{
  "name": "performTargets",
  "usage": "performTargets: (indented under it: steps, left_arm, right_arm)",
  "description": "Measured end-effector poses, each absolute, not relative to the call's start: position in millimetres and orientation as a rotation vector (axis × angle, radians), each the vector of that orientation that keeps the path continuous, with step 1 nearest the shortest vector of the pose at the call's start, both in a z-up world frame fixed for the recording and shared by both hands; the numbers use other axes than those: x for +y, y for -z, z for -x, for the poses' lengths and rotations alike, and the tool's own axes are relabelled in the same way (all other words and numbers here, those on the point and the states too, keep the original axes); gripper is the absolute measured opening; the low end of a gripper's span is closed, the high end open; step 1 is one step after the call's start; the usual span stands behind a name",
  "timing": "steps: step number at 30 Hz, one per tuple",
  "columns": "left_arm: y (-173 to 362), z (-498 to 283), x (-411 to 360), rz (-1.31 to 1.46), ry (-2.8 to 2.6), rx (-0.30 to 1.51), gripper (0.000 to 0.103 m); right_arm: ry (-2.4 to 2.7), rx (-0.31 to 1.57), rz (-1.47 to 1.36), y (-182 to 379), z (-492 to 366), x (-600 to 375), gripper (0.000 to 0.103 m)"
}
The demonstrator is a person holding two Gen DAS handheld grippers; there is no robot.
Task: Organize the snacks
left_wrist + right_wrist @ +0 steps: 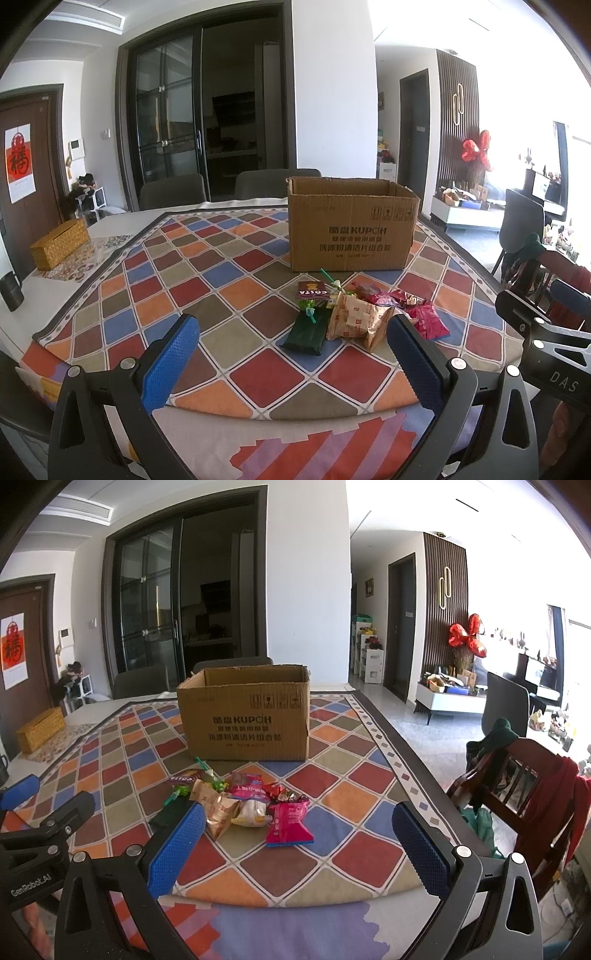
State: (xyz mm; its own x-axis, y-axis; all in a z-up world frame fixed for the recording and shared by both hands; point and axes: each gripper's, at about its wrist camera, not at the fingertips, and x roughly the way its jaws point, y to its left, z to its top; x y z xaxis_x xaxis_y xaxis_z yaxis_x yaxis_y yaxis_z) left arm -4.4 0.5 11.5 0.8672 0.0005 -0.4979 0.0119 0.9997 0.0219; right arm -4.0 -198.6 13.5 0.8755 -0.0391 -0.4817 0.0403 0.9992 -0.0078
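Observation:
A pile of snack packets (364, 314) lies on the checkered tablecloth, in front of an open cardboard box (351, 225). It holds a dark green packet (304, 334), a tan biscuit bag (356, 319), a Costa sachet (312, 290) and pink bags (428, 321). My left gripper (291, 354) is open and empty, just short of the pile. In the right wrist view the box (247, 712) stands behind the pile (243, 801), with a pink bag (288, 825) nearest. My right gripper (299, 838) is open and empty, close to that bag.
A woven tissue box (59, 243) and a dark mug (11, 291) sit at the table's left. Grey chairs (171, 190) stand behind the table. A wooden chair (517, 786) draped with red cloth stands to the right. The table edge (417, 738) drops off on the right.

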Motion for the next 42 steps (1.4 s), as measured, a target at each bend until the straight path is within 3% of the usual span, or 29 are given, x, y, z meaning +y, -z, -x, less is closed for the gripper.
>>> performTargets:
  steps: [34,42]
  left_arm:
    - [-16,4,0,-0.030,0.022,0.517,0.103]
    - [-16,-26,-7,-0.044,0.068,0.558,0.089]
  right_arm:
    - [0.036,0.512,-0.003,-20,-4,-197,0.102]
    - [-0.005,0.548,-0.010,-6,-25,-202,0.101]
